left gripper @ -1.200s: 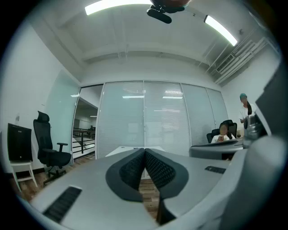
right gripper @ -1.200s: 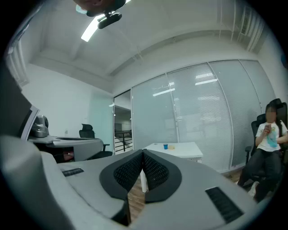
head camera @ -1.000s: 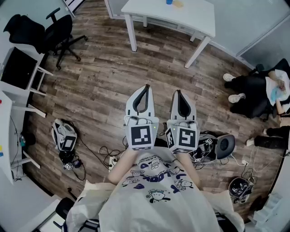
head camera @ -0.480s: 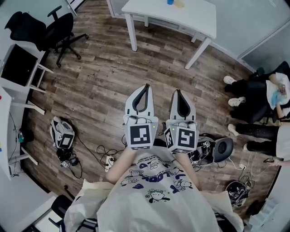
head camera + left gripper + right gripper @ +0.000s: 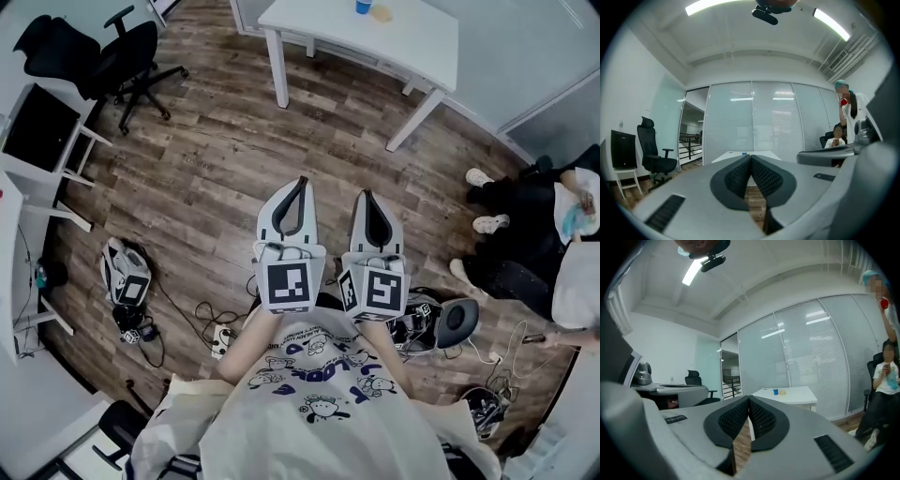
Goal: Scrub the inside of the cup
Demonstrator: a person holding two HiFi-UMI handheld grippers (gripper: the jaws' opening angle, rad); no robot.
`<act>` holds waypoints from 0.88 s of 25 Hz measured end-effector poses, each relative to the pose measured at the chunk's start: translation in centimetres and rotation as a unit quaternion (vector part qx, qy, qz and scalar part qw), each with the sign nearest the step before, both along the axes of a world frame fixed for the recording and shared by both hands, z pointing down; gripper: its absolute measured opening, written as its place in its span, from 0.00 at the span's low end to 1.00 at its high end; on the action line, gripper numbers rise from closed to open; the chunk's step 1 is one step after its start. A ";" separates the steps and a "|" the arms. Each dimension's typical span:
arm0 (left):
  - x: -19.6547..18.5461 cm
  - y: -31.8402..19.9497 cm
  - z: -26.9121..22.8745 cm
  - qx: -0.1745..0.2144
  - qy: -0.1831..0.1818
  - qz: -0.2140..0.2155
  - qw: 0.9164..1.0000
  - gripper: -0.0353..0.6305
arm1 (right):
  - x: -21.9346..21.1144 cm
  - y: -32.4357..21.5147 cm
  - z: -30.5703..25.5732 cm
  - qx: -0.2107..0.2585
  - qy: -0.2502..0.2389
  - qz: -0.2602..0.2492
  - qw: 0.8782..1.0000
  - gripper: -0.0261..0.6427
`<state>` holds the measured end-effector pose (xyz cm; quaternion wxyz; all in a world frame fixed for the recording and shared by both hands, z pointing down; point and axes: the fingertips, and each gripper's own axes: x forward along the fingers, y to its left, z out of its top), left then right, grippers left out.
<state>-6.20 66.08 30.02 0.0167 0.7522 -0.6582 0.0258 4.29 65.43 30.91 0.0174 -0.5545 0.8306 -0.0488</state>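
Note:
A small blue cup [image 5: 363, 6] stands on a white table [image 5: 412, 42] at the far top of the head view, with a yellow sponge-like thing [image 5: 382, 12] beside it. Both show again in the right gripper view, the cup [image 5: 776, 391] and the yellow thing [image 5: 783, 391] on the table [image 5: 797, 393]. My left gripper [image 5: 302, 181] and right gripper [image 5: 366, 195] are held side by side over the wooden floor, well short of the table. Both are shut and empty, the left gripper [image 5: 750, 157] and right gripper [image 5: 749, 398] with pads touching.
A black office chair [image 5: 122, 52] and a dark monitor [image 5: 37, 131] stand at the left. Cables and gear lie on the floor [image 5: 141, 314], and another device [image 5: 450, 319] at the right. A seated person [image 5: 534, 206] is at the right. A glass wall [image 5: 754, 122] runs behind the table.
Both grippers have drifted a little forward toward the table, still shut. The table sits slightly lower in the head view. The seated person's legs have shifted.

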 end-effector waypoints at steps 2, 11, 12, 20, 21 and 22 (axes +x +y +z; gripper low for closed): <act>-0.3 -1.3 0.4 -0.005 0.000 0.004 1.000 0.10 | -0.3 -1.2 0.2 0.001 0.001 0.002 1.000 0.09; -2.5 -10.6 -0.3 0.011 0.006 0.024 1.000 0.10 | -2.1 -10.0 -0.2 0.006 0.002 0.031 0.999 0.09; -2.7 -11.7 -0.3 0.011 0.006 0.028 1.000 0.10 | -2.3 -11.0 -0.2 0.006 0.000 0.035 0.999 0.09; -5.2 -18.8 -0.1 0.005 0.007 0.049 0.999 0.10 | -4.2 -17.5 -0.7 0.015 0.007 0.063 0.998 0.09; -5.3 -19.4 0.0 0.005 0.010 0.051 0.999 0.10 | -4.2 -18.0 -0.8 0.016 0.009 0.066 0.998 0.09; -5.4 -19.9 0.1 0.005 0.013 0.053 0.999 0.10 | -4.2 -18.4 -0.8 0.016 0.012 0.068 0.997 0.09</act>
